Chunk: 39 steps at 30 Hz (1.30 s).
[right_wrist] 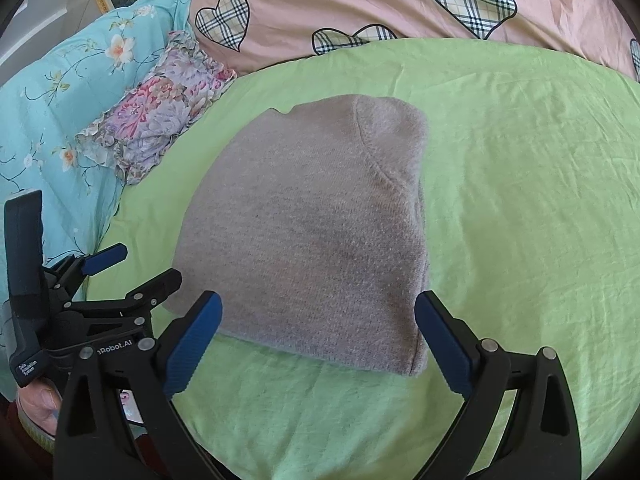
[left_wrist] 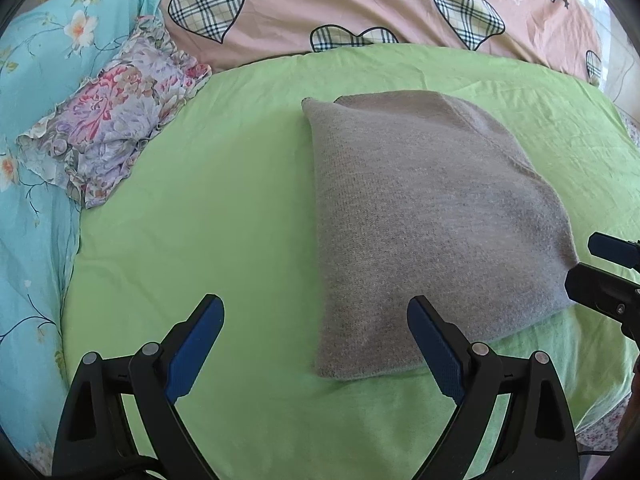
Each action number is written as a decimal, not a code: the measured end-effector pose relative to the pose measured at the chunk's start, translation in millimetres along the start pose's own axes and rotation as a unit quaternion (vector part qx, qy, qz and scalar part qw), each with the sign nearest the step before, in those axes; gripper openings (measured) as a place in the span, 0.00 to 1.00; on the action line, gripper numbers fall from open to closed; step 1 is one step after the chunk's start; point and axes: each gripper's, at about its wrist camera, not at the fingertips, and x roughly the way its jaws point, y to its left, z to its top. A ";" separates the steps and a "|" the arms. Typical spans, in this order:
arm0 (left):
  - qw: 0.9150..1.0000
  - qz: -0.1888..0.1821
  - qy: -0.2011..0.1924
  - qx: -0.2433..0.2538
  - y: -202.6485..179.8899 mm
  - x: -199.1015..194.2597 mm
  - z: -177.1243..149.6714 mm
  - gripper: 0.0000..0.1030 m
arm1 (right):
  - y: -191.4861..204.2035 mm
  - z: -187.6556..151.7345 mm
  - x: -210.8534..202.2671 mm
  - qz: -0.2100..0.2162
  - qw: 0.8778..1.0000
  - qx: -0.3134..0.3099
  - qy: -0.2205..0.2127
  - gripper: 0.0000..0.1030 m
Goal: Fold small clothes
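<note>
Folded grey knit garment (right_wrist: pixel 312 236) on the green sheet (right_wrist: pixel 520 200).
The right gripper (right_wrist: pixel 318 320) stands wide open just before its near edge, holding nothing.

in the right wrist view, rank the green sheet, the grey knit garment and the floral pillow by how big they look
1. green sheet, by far the largest
2. grey knit garment
3. floral pillow, smallest, though it lies farther from the camera, so its true size is unsure

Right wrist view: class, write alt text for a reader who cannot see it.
A folded grey knit garment lies on a green sheet, with the right tongs open and empty just in front of it. The left tongs sit at its left edge; floral and heart-print bedding lies behind.
</note>
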 end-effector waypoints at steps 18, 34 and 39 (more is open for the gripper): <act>0.999 -0.049 -0.009 -0.022 8.0 13.4 31.5 0.92 | -26.8 30.3 12.6 -0.006 0.999 0.028 -0.015 0.95; 0.995 -0.082 0.004 -0.056 25.8 46.2 60.8 0.92 | -50.4 60.0 42.8 0.025 0.998 0.055 -0.028 0.74; 0.997 -0.063 0.012 -0.049 28.8 63.6 65.0 0.92 | -67.6 67.2 69.9 0.047 0.994 0.098 0.003 0.19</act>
